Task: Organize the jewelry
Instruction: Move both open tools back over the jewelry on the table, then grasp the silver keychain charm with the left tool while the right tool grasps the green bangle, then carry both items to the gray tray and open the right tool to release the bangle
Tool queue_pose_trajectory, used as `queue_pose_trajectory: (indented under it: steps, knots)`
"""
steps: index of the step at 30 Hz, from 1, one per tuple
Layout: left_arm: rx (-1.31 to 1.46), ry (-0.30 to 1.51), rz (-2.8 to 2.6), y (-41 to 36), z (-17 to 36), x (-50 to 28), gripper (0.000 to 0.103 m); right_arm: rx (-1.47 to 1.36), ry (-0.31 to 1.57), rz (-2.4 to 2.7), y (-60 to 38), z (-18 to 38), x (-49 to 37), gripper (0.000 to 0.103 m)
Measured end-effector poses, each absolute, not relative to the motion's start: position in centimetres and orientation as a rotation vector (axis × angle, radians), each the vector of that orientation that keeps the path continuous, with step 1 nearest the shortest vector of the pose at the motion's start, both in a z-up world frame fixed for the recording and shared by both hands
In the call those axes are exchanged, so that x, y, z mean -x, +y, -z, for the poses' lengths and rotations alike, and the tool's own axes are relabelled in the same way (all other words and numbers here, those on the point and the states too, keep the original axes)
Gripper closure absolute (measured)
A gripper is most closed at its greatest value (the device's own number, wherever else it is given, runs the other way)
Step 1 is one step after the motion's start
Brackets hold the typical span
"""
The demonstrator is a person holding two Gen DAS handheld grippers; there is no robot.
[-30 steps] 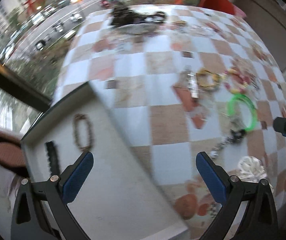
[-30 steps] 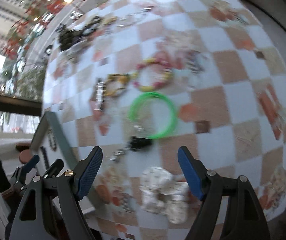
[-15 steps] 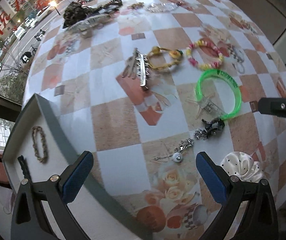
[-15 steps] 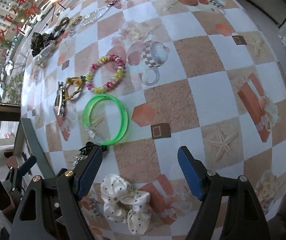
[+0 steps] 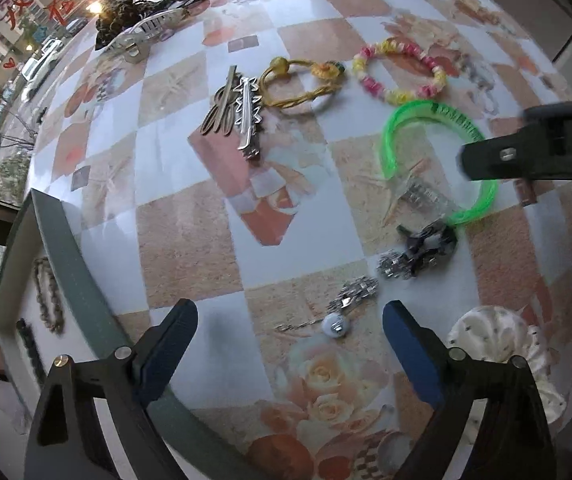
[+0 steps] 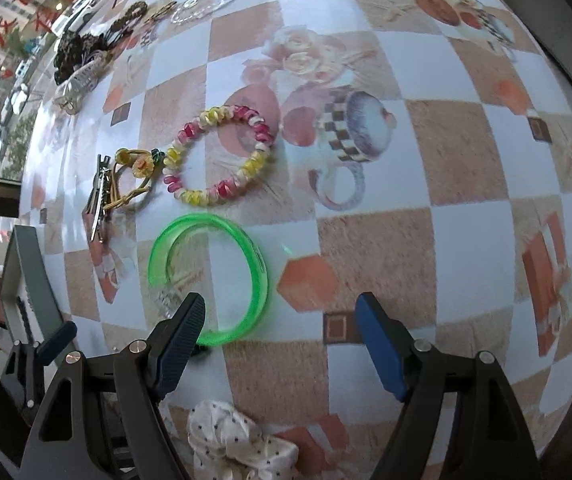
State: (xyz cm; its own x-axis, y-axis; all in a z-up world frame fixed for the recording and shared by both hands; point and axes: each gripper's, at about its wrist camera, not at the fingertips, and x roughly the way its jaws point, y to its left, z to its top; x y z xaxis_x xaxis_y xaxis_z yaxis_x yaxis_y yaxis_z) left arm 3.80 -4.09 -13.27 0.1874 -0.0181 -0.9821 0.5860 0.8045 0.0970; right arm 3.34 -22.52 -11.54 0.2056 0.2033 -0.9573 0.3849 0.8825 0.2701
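Green bangle [image 6: 210, 276], pink-yellow bead bracelet [image 6: 218, 156], checkered floral tablecloth [image 6: 425, 184]

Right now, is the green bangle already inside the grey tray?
No, the green bangle lies on the checked tablecloth, well apart from the grey tray at the table's left edge.

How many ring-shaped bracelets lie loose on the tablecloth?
3: the green bangle nearest the right gripper, the pink-and-yellow bead bracelet beyond it, the yellow cord bracelet beside that. The far pile may hide more.
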Motion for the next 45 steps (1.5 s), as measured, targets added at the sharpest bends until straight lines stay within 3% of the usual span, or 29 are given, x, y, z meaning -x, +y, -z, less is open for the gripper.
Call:
queue_pose_trajectory:
  steps: [8,12,15,17,19,23,24,45]
  knots:
    - [-0.481,1.314,0.502,-4.7,13.1,-3.4,0.022,-0.341,1.383,0.15,-19.6,11.5,-5.4,0.023]
    - [-0.456,1.321,0.514,-5.3,12.9,-3.1,0.03,-0.251,1.388,0.171,-18.2,11.5,-5.5,0.029]
    - [-0.445,1.327,0.53,-5.6,12.6,-2.6,0.037,-0.228,1.374,0.161,-17.4,11.2,-5.6,0.04]
    - [-0.444,1.329,0.545,-5.8,12.4,-2.0,0.042,-0.218,1.37,0.15,-17.1,10.9,-5.8,0.054]
    - [-0.446,1.327,0.553,-6.1,12.1,-1.6,0.059,-0.215,1.369,0.14,-16.7,10.8,-6.0,0.066]
    - [-0.444,1.335,0.567,-6.5,11.8,-1.6,0.082,-0.222,1.367,0.143,-16.0,10.5,-5.9,0.095]
    - [-0.432,1.342,0.571,-6.4,11.7,-1.6,0.088,-0.233,1.364,0.145,-16.0,10.4,-5.9,0.096]
    - [-0.219,1.322,0.603,-0.6,4.8,-2.0,0.088,-0.507,1.293,0.152,-21.2,6.1,-1.1,0.096]
